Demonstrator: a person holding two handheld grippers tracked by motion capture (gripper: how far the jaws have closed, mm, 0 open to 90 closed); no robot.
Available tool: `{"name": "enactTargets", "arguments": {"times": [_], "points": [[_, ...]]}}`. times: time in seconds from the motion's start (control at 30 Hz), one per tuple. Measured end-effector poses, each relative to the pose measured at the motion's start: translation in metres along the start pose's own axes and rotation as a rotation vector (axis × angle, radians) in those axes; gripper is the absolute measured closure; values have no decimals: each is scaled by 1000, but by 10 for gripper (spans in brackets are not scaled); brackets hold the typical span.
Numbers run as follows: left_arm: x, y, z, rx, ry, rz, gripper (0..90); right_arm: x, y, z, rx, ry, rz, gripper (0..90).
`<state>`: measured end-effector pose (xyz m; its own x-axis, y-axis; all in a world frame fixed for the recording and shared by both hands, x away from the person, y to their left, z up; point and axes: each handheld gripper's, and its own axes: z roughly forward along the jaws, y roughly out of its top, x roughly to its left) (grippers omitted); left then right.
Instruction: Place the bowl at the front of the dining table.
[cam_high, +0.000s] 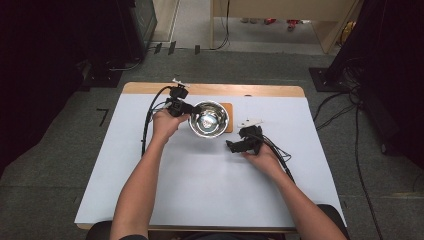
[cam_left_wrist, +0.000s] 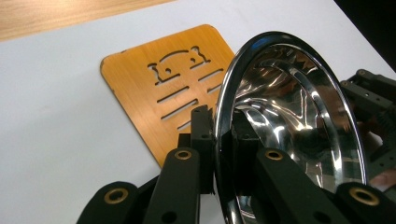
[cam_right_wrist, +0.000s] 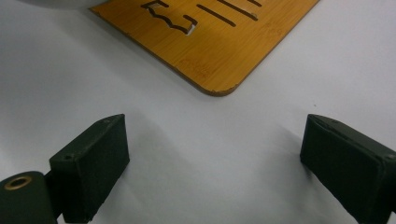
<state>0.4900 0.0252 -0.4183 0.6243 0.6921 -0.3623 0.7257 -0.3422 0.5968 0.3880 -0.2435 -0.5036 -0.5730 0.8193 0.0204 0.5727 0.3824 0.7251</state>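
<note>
Right gripper (cam_high: 231, 145): jaws wide, empty, resting mid-tabletop, likely waiting | left gripper (cam_high: 188, 109): clamped on bowl (cam_high: 208, 119) rim, 1 jaw inside, 1 outside, tilting it | bowl: toward tabletop's far edge, partly over mat (cam_left_wrist: 164, 87), probably its resting place.

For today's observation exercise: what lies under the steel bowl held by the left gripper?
Under the steel bowl lies a wooden board with cut-out slots, flat on the white table. The bowl covers part of the board.

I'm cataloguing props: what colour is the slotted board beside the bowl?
Orange-brown bamboo board, clearest in the left gripper view.
</note>
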Motion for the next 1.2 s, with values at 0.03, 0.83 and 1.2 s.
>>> {"name": "enactTargets", "arguments": {"times": [0.03,0.83,1.2], "points": [[1,2,4,-5,3,-3,846,0,0,0,0,0,0,73],[14,12,29,-21,23,-62,846,0,0,0,0,-1,1,73],[19,10,44,-10,58,-72,846,0,0,0,0,-1,-1,72]]}}
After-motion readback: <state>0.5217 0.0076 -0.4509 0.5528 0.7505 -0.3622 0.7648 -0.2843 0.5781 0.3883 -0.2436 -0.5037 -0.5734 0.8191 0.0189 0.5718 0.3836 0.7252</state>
